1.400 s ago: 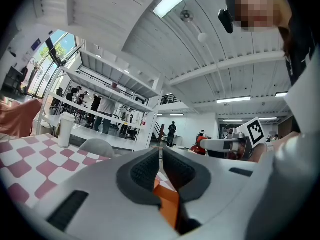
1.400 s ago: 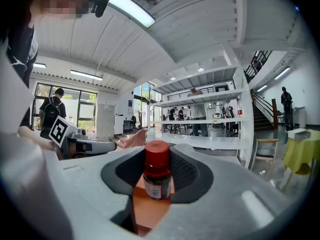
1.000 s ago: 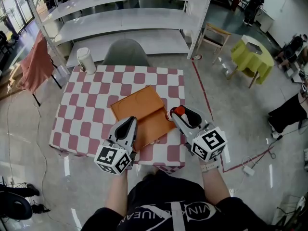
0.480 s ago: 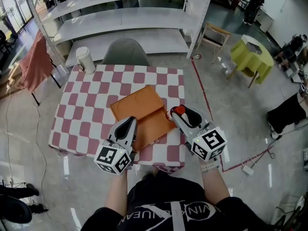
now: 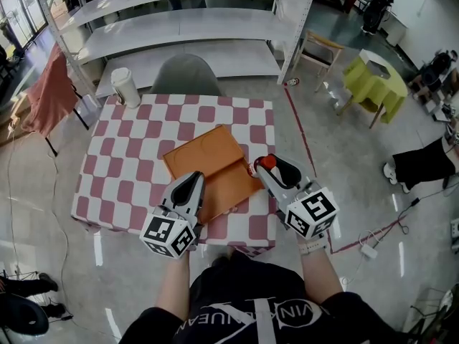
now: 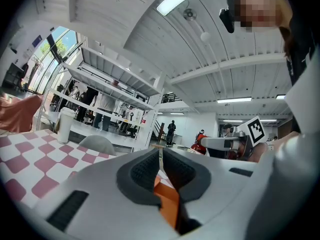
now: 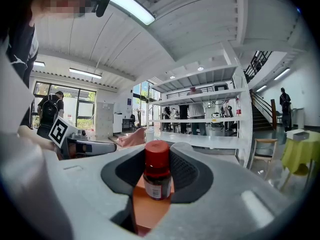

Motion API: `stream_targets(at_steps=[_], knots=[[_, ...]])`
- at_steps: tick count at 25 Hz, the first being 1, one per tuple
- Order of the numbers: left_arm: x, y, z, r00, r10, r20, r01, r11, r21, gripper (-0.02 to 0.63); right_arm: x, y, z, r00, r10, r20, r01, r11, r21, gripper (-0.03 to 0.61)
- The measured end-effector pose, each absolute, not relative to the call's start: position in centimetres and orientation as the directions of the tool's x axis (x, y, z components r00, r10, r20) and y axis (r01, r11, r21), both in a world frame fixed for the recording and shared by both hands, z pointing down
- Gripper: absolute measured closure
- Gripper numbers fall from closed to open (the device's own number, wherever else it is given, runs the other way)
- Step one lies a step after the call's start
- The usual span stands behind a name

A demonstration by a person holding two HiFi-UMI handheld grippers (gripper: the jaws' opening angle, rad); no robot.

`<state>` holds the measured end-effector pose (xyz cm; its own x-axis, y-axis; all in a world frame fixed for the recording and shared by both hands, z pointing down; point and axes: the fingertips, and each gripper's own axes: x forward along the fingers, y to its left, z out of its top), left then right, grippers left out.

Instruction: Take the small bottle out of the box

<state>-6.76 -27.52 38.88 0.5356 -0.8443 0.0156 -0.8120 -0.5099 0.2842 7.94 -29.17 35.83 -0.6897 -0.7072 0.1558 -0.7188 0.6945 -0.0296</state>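
The right gripper's fingers point(image 7: 186, 173) clasp the small bottle point(image 7: 157, 171) by its sides. It stands upright with its red cap above the pads, a detail only the right gripper view gives. From the head view the right gripper point(image 5: 270, 169) holds the bottle at the right edge of the open orange box point(image 5: 208, 160), mid-frame on the checked table point(image 5: 129, 170). The left gripper point(image 5: 191, 186) is pinched on the box's lower edge, and its own view shows a thin sliver between the pads. A white cup point(image 5: 124, 88) stands at the upper left.
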Motion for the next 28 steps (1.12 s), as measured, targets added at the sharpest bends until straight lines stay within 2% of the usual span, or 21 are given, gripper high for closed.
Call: stream_targets(at_steps=[28], knots=[[-6.19, -28.21, 39.69, 0.556, -0.831, 0.028, -0.796, -0.522, 0.307, 0.586, 8.06, -29.37, 36.40, -0.687, -0.705, 0.174, -0.719, 0.694, -0.030, 0.434]])
